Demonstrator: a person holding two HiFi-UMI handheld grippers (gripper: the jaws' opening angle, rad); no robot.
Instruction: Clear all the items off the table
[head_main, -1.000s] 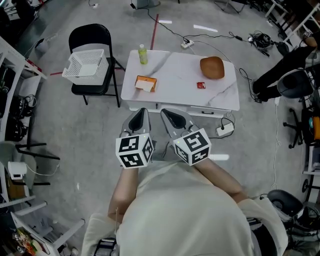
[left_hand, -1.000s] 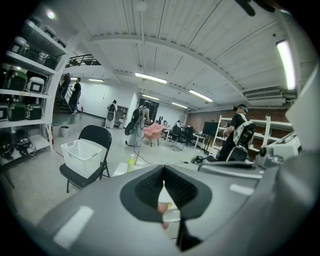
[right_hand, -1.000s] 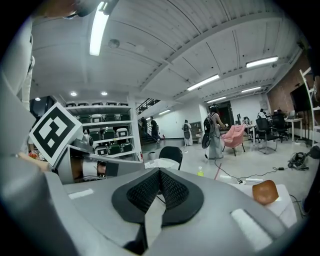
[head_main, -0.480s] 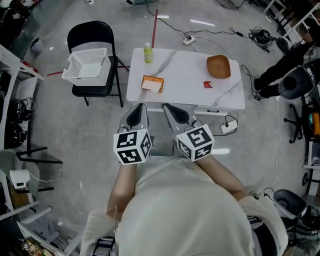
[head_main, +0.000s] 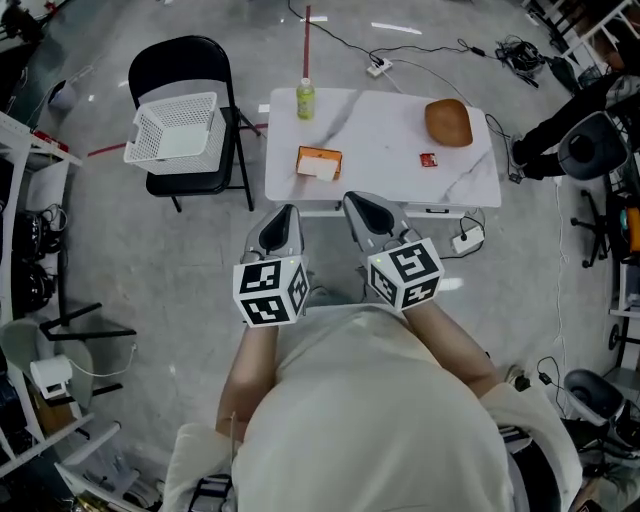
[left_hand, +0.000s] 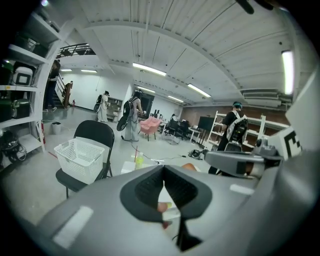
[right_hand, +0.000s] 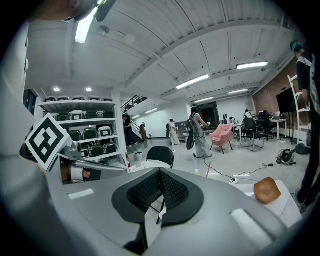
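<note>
On the white table (head_main: 378, 135) stand a green bottle (head_main: 306, 99) at the far left corner, an orange box (head_main: 319, 163) near the front left, a brown bowl (head_main: 449, 122) at the far right and a small red packet (head_main: 428, 160). My left gripper (head_main: 281, 222) and right gripper (head_main: 364, 208) hang side by side just short of the table's front edge, both shut and empty. In the left gripper view the bottle (left_hand: 138, 160) shows past the closed left gripper (left_hand: 163, 184). The right gripper view shows the bowl (right_hand: 267, 190) to the right of the right gripper (right_hand: 160, 186).
A white mesh basket (head_main: 175, 127) rests on a black folding chair (head_main: 200, 60) left of the table. Cables and a power strip (head_main: 467, 240) lie on the floor around the table. Shelving (right_hand: 80, 132) stands at the left, and people walk far off.
In the head view the table and its items have slid a little right and up. Both grippers have travelled along with me, still side by side and shut.
</note>
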